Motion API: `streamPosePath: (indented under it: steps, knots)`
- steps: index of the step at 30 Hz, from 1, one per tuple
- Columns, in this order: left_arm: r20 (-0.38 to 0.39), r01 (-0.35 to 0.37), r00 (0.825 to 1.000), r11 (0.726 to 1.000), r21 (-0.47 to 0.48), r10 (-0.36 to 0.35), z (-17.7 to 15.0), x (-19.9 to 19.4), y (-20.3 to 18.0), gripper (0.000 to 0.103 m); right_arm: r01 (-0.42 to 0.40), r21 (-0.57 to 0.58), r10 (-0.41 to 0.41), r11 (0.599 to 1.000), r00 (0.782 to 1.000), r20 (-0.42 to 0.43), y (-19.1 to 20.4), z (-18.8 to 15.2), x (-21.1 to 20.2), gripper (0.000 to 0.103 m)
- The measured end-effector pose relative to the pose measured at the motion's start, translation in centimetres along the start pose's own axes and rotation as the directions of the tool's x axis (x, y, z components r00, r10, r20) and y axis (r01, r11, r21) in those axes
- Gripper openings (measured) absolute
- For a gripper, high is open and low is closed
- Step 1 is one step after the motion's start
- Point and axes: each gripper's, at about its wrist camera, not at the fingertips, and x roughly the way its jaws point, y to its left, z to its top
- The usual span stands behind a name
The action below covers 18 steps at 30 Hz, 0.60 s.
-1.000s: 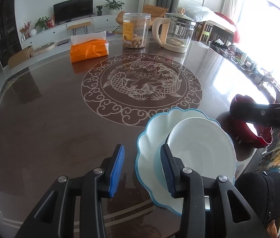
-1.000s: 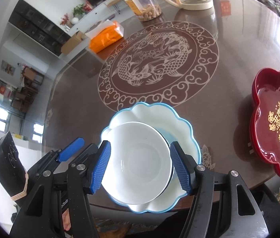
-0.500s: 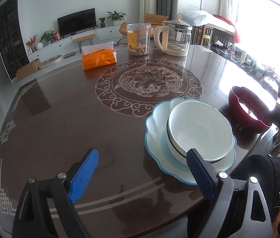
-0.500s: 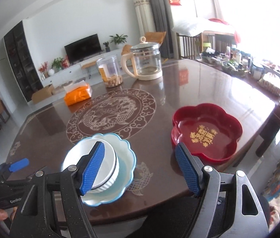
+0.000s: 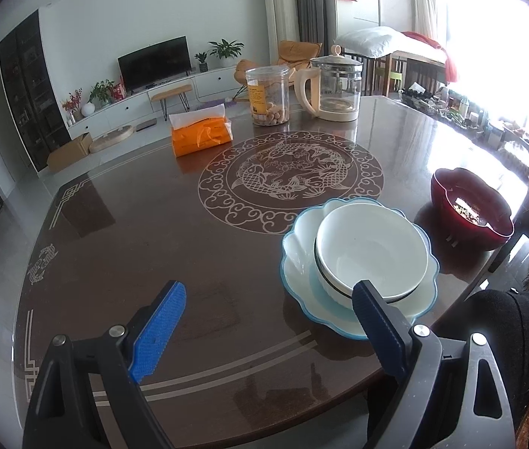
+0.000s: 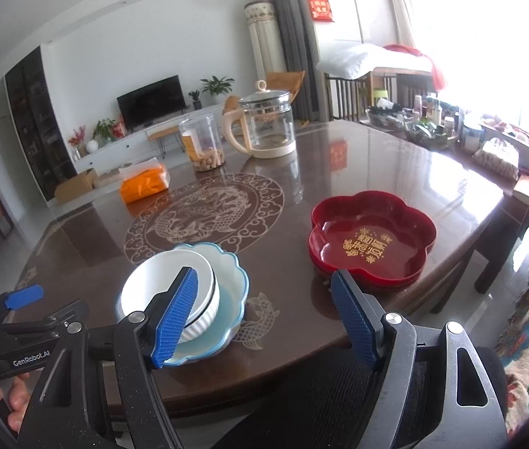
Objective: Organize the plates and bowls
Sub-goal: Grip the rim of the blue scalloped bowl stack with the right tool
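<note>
While both tools hang at the near edge of the counter [image 5: 122, 247], nothing is held. In the left wrist view the left gripper [image 5: 260, 331] fills the bottom of the frame, spread wide with only bare counter between its blue pads; its jaws have just been opening. In the right wrist view the right gripper [image 6: 264, 318] also stands spread and empty, its jaws having just opened further.

Just beyond them, lower centre-right in the left view, the white bowl [image 5: 371, 250] sits inside the scalloped blue-rimmed plate [image 5: 300, 262], off-centre toward the plate's right side. Further right lies the red flower-shaped tray [image 6: 373, 239], apart from the stack and close to the counter's right edge.

As I judge it, the tray is the piece left to gather. The glossy counter could let the plate or tray slide under a sideways nudge, and both lie near the edge. The off-centre bowl could rock or clink if the plate is tipped when lifted.

At the far side stand the orange tissue pack [image 5: 201, 136], the clear jar [image 5: 267, 95] and the glass kettle [image 5: 335, 88].

Glare at the right washes out the far counter edge in both views. The right finger of each gripper hides part of the near rims, and the tray's near wall is partly covered.
</note>
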Motion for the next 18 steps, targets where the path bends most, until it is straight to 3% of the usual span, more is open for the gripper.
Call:
streamPosePath:
  steps: [6, 12, 15, 18]
  knots:
    - [0.023, 0.018, 1.0, 1.0, -0.011, -0.018, -0.6, -2.4, 0.8, 0.09, 0.002, -0.026, -0.001, 1.0, 0.998, 0.058, 0.7, 0.1, -2.9, 0.077]
    - [-0.061, 0.147, 0.986, 0.984, -0.103, -0.154, -2.6, -0.1, 3.5, 0.09, 0.045, -0.044, -0.04, 0.998, 0.992, 0.118, -0.2, 1.8, -4.9, 0.077]
    - [-0.126, 0.182, 0.973, 0.978, -0.096, -0.194, -3.9, 2.4, 3.1, 0.089, 0.02, -0.032, -0.021, 0.999, 1.0, -0.021, -1.2, 2.5, -1.7, 0.077]
    - [-0.154, 0.231, 0.955, 0.961, -0.154, -0.254, -4.0, 4.6, 2.9, 0.08, -0.048, -0.025, 0.043, 0.999, 0.983, -0.181, -1.8, 1.8, 2.5, 0.077]
